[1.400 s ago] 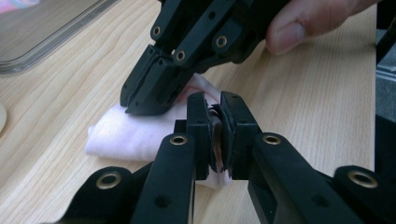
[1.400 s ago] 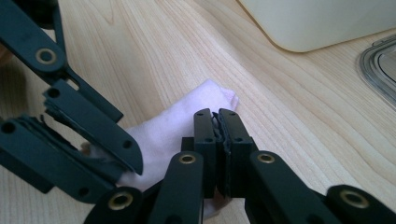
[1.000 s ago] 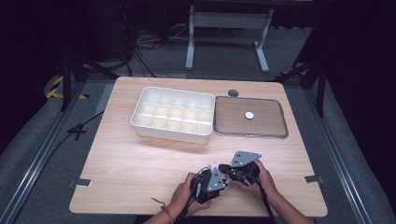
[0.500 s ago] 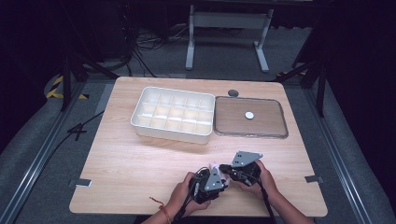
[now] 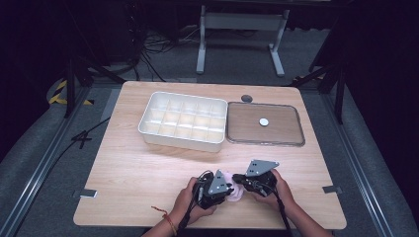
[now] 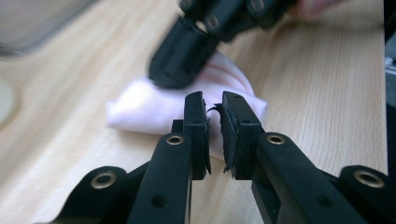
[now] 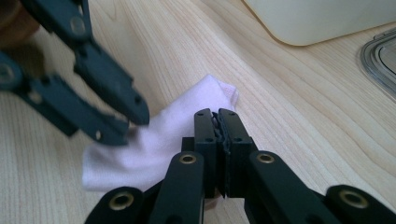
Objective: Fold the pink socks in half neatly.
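On the left of the tabletop [image 5: 123, 168] stood a white compartment tray [image 5: 183, 121], and just beside it on the right lay a clear flat lid [image 5: 264, 126] with a small round disc [image 5: 264, 121] on it. Near the front edge, well apart from both, a small pink cloth [image 5: 236, 190] lay folded between the two hands. The left gripper [image 6: 214, 109] sat with its jaws nearly together, only a narrow slit between them, right at the near edge of the cloth [image 6: 140, 109]; whether any fabric was caught in that slit could not be told. To its right, the right gripper [image 7: 215, 119] was closed tight, its tips over the cloth [image 7: 154, 140], and whether it pinched a layer could not be told either. The cloth looked light, thin and limp, likely to sag, slide on the smooth wood and unfold when lifted. A corner or folded edge seemed the best hold, pinched through every layer.
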`<action>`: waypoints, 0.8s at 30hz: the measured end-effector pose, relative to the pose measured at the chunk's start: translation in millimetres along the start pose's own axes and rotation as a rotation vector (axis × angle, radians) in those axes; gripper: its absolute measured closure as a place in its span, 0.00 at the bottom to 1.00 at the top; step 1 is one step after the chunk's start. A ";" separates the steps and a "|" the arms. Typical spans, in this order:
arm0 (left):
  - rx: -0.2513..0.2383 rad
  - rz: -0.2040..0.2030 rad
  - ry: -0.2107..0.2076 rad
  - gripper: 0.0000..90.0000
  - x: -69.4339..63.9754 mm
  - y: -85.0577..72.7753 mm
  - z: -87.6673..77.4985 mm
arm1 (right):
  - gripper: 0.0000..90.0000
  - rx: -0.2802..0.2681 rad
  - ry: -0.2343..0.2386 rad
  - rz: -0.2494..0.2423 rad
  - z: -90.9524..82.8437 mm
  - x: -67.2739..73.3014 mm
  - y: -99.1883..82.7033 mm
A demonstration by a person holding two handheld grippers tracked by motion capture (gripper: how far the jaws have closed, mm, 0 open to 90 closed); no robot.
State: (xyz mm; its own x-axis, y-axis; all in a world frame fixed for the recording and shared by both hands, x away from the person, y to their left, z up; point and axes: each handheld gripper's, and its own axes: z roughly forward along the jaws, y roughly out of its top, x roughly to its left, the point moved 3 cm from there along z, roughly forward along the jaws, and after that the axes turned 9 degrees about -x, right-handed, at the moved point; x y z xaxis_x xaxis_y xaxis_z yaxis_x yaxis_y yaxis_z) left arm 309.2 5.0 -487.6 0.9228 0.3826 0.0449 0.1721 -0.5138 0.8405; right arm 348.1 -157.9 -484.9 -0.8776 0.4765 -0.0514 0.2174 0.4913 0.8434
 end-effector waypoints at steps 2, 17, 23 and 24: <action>-0.011 0.012 0.000 0.89 -3.5 -2.5 5.0 | 0.97 0.002 0.002 0.000 -0.2 0.2 -0.1; 0.009 0.061 0.020 0.90 -7.6 -3.2 7.2 | 0.91 0.004 -0.043 0.017 -6.6 -5.0 0.9; -0.013 0.040 0.001 0.79 -4.2 -0.5 3.2 | 0.88 -0.009 -0.063 0.050 -12.7 -11.2 2.9; -0.018 0.041 -0.002 0.77 -3.3 0.7 1.7 | 0.88 -0.012 -0.065 0.053 -14.0 -11.5 3.8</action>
State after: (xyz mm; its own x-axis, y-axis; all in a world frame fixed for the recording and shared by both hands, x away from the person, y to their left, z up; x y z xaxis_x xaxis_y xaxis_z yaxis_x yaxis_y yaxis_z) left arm 306.8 2.0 -488.1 0.9296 0.3601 0.0786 0.1280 -0.5154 0.8473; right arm 353.0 -171.7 -473.6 -0.8353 0.5482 -0.0410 0.2574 0.4559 0.8520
